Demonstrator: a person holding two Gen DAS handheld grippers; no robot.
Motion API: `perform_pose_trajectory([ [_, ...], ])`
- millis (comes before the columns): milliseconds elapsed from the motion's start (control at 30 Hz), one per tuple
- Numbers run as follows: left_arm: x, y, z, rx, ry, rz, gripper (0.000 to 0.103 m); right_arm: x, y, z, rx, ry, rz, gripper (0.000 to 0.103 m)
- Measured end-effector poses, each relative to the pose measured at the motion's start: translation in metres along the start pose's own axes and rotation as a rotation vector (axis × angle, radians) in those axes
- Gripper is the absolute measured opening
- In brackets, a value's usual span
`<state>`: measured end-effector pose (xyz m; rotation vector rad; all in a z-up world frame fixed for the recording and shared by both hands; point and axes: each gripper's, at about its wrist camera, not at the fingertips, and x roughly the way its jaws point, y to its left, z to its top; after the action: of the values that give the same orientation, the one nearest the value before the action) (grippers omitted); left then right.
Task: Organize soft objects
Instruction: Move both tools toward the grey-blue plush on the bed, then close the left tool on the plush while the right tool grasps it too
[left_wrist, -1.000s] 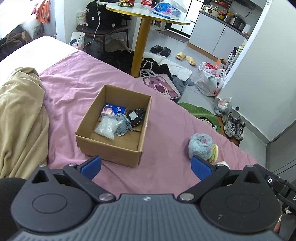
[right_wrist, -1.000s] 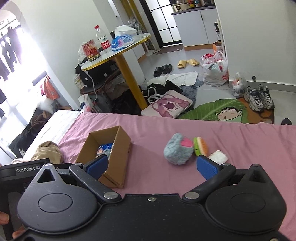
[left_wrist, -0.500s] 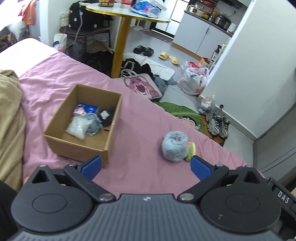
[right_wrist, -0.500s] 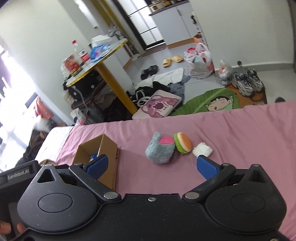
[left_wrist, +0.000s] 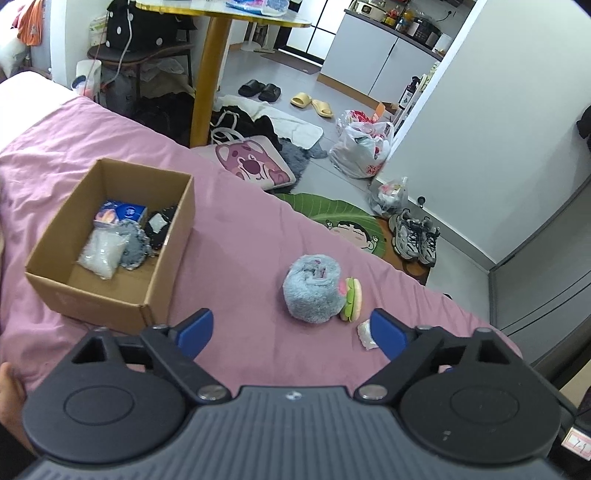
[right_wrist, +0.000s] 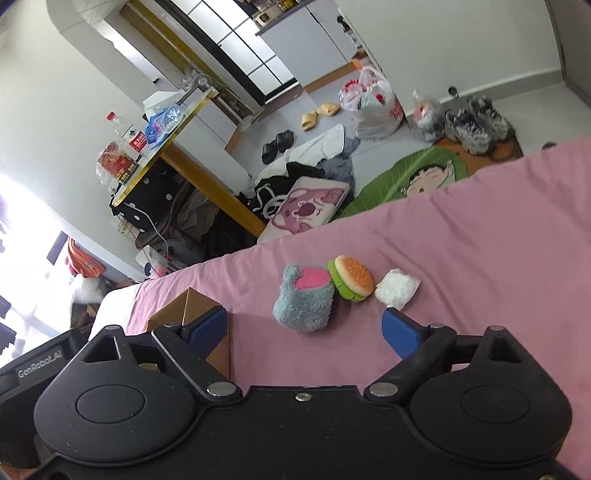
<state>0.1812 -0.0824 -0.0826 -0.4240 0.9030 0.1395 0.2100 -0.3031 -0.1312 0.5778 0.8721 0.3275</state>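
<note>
Nearest to me, the left gripper (left_wrist: 291, 334) hangs over the pink bedsheet (left_wrist: 236, 236) with its blue-padded fingers (left_wrist: 195, 330) spread wide and nothing between them. The right gripper (right_wrist: 304, 332) is the same, fingers well apart and empty above the sheet.

Just past the left gripper's tips, towards the bed's far edge, three soft things lie in a row. A small white crinkly packet (right_wrist: 397, 288) sits closest to the right-hand finger. Beside it, a squishy toy hamburger with a green layer (right_wrist: 351, 277) stands tilted on its side, touching a fluffy grey-blue plush with a pink patch (right_wrist: 304, 301).

Off to the left of those, well apart from them, an open brown cardboard box (left_wrist: 92, 299) rests on the sheet. Inside it lie a clear bag of white stuffing (left_wrist: 101, 253), a grey fuzzy piece (left_wrist: 135, 247), a blue and orange packet (left_wrist: 118, 212) and a dark knitted item (left_wrist: 159, 225), all crowded against the box's far end.

Beyond the bed's edge, on the floor, a pink bear-print cushion (left_wrist: 251, 164) leans near the yellow table leg (left_wrist: 207, 79).
</note>
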Motion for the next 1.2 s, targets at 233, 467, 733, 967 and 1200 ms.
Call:
perform_pose_trajectory([
  [233,0.026,-0.004,0.008,0.016,0.02,-0.014,0.069,0.024,-0.005,0.004,0.058,0.032,0.03,0.076],
  [467,0.057,-0.003,0.025,0.055,0.069,-0.033,0.059,0.054,-0.001,0.009,0.076,0.073,0.04,0.063],
  [733,0.089,0.01,0.047,0.031,0.117,-0.043,0.058,0.082,0.005,0.019,0.061,0.098,0.051,0.057],
  [967,0.117,0.026,0.049,-0.088,0.146,-0.092,0.053,0.106,0.009,0.026,0.028,0.122,0.047,0.054],
  [1200,0.145,0.043,0.047,-0.227,0.184,-0.12,0.046,0.13,0.009,0.027,-0.001,0.158,0.021,0.05],
])
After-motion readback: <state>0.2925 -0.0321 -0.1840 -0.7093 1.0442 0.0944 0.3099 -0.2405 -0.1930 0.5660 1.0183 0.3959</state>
